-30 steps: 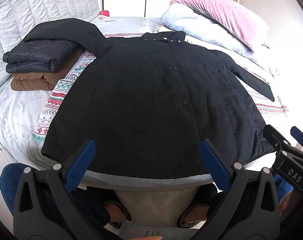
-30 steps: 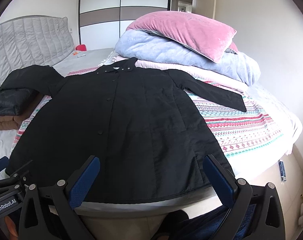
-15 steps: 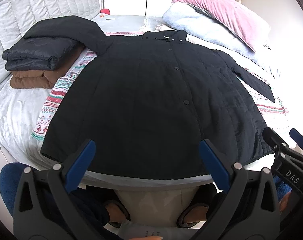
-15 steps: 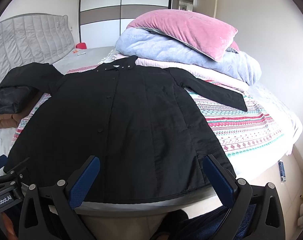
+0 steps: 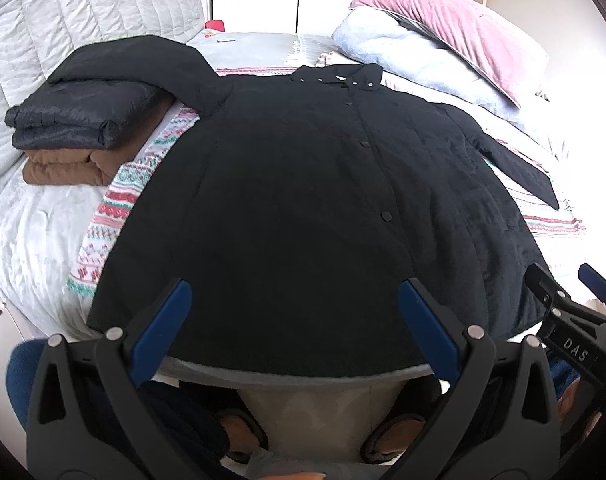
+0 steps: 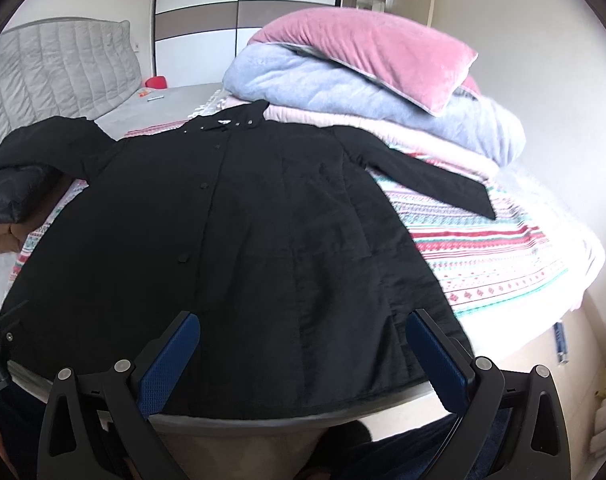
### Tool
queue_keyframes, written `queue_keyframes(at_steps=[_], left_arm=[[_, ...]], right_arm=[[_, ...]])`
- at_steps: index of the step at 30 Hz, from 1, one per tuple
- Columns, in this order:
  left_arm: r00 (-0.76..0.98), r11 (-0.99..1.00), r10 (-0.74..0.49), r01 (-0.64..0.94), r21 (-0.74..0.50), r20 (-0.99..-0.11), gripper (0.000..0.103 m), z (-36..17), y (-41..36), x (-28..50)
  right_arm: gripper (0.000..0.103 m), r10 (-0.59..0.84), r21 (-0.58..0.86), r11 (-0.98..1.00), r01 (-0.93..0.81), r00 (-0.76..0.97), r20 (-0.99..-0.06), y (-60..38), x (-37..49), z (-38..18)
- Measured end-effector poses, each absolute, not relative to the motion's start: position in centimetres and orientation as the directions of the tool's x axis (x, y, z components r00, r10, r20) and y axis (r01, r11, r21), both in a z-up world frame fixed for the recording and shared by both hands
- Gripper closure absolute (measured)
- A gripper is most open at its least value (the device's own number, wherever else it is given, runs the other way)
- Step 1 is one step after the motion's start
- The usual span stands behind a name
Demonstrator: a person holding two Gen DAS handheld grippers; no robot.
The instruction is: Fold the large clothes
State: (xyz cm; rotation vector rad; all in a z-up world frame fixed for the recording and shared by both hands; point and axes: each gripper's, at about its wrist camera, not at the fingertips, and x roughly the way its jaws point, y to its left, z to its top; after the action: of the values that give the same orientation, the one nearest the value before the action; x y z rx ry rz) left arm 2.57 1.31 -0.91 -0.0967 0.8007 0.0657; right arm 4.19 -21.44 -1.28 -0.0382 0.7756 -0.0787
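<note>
Nearest, we list our left gripper (image 5: 295, 324), jaws spread wide and empty, poised above the hem of the coat. Our right gripper (image 6: 303, 356) stands likewise, released and grasping nothing, at the hem's right end; it also shows at the edge of the left wrist view. Below both we note dark trouser legs and slippers (image 5: 387, 440) on a pale floor.

Item: one black coat (image 5: 311, 208), long, buttoned down the front, laid flat and face up across the bed (image 6: 515, 320), hem at the near edge and collar away from us. Its right sleeve lies straight out over a patterned blanket (image 6: 491, 256) striped in red, green and white. Its left sleeve drapes over a stack of folded clothes (image 5: 83, 120): a dark quilted piece on top of a brown one (image 5: 63, 168).

Item: at the far right, a heap of bedding: a pink cover, a pale blue duvet (image 6: 343, 92), and a pink pillow (image 6: 367, 48) on top.

Item: at the left, a grey quilted headboard (image 6: 59, 68). A small red object (image 6: 155, 82) sits on the far part of the bed.

Farthest: a wardrobe (image 6: 243, 12) with white and grey-brown panels, and plain light walls.
</note>
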Motion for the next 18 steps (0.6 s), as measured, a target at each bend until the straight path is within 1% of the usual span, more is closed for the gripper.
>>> queue_keyframes(at_steps=[2,4,7,8,9,11,13,14,17,18], left_arm=[[0.683,0.993,0.033,-0.104,-0.052,-0.73,0.0,-0.9,1.5,3.3],[0.686,0.991,0.044,-0.12,-0.053,-0.726,0.0,-0.6,2.0,4.4],[0.682,0.986,0.052,-0.151,-0.071,-0.73,0.0,-0.2,3.1,6.7],[0.677,0.985,0.05,-0.155,-0.076,-0.735,0.0,-0.1,3.5,7.6],[0.675,0.984,0.049,-0.16,-0.081,-0.736,0.0,0.1,3.9,8.4],[0.669,0.979,0.057,-0.182,-0.089,-0.741,0.0,0.5,4.7,10.3],[0.68,0.973,0.079,-0.211,-0.091,-0.729,0.0,1.0,5.7,12.6],[0.685,0.971,0.093,-0.223,-0.086,-0.723,0.0,1.1,5.9,13.6],[0.671,0.972,0.11,-0.225,-0.061,-0.733,0.0,0.8,6.1,16.9],[0.658,0.973,0.088,-0.217,-0.076,-0.748,0.0,0.5,6.1,18.1]], right_arm=[[0.0,-0.039,-0.026,0.999,0.03,0.681,-0.731,-21.9,5.3,-1.9],[0.0,0.044,0.051,0.999,-0.006,0.626,-0.779,-22.6,7.2,-2.8],[0.0,0.117,0.142,0.99,-0.003,0.579,-0.807,-24.4,10.6,-3.6],[0.0,0.128,0.162,0.987,-0.001,0.616,-0.777,-25.1,11.6,-3.4],[0.0,0.136,0.179,0.984,0.011,0.607,-0.783,-26.0,12.6,-3.4],[0.0,0.181,0.269,0.961,0.062,0.593,-0.784,-29.1,14.7,-3.0],[0.0,0.213,0.374,0.92,0.118,0.65,-0.73,-33.0,16.4,-2.1],[0.0,0.195,0.389,0.908,0.155,0.665,-0.721,-34.9,17.7,-1.7],[0.0,0.201,0.428,0.876,0.223,0.638,-0.744,-39.3,21.8,-2.1],[0.0,0.199,0.448,0.853,0.267,0.627,-0.753,-41.2,23.4,-2.7]])
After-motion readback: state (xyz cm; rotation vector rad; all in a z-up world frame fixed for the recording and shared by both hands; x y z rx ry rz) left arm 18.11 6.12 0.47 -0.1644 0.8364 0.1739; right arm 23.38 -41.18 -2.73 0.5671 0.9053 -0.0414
